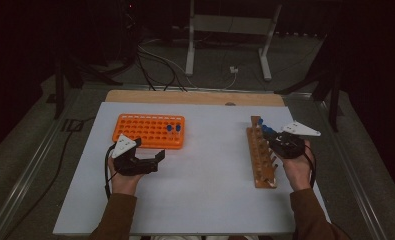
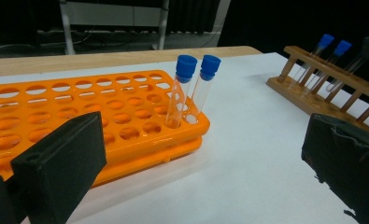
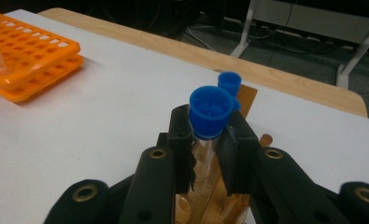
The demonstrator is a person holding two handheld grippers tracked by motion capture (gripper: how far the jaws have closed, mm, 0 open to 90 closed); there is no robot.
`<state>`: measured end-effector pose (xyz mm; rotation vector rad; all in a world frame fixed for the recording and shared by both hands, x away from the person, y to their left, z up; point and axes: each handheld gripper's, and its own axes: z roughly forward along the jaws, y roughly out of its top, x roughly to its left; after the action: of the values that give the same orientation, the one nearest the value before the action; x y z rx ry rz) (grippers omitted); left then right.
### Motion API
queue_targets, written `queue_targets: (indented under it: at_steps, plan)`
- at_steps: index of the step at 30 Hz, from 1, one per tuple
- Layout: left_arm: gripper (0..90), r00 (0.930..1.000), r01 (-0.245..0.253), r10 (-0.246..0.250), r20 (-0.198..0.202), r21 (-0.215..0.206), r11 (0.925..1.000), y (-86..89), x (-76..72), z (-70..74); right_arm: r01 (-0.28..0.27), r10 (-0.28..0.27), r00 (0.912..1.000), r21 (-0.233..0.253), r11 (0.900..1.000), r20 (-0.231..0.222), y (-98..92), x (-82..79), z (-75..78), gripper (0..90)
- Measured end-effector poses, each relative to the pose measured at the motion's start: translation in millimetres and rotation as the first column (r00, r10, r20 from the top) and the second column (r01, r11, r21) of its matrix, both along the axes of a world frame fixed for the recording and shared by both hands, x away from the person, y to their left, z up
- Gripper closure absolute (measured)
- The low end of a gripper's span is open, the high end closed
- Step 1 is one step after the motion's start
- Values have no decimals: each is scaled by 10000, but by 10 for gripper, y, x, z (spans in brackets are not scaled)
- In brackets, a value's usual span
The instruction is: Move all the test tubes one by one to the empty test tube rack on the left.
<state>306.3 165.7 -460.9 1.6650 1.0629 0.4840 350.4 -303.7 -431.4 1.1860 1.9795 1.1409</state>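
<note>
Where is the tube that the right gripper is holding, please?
In the right gripper view the blue-capped tube stands clamped between the right gripper jaws, above the wooden rack on the table's right.

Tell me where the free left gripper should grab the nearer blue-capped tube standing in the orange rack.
Grip the clear glass of the tube just under its blue cap, coming from above with the left gripper wide open. It leans slightly in a corner hole of the orange rack, and its neighbour tube stands close, so probably place the jaws across the pair's line.
</note>
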Motion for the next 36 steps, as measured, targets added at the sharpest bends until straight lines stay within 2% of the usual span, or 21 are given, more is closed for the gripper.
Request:
queue_targets:
  at_steps: [11, 15, 20, 26, 34, 36]
  plan:
    - [8, 10000, 58, -58, 3, 145, 9999, -43, 5, -10, 76, -85, 9990, 203, 9998, 432, -29, -43, 140, 770]
    - [9, 9999, 129, -130, 31, 163, 9998, -69, 2, -3, 36, -46, 9983, 173, 9998, 581, -12, -63, 195, 771]
    - [9, 9999, 117, -119, 100, 182, 9998, -110, 0, 3, -131, 100, 9965, 377, 9992, 824, 20, -116, 289, 771]
    - [9, 9992, 358, -365, 151, 404, 9985, -233, -11, 1, -556, 519, 9928, 312, 9980, 1080, 185, -199, 367, 770]
    - [9, 9961, 817, -831, 293, 476, 9955, -443, -23, 18, -1362, 1353, 9870, 38, 9907, 869, 491, -243, 328, 769]
    - [8, 9955, 853, -872, 360, 509, 9951, -493, -28, 23, -1546, 1532, 9849, 109, 9879, 806, 546, -252, 317, 769]
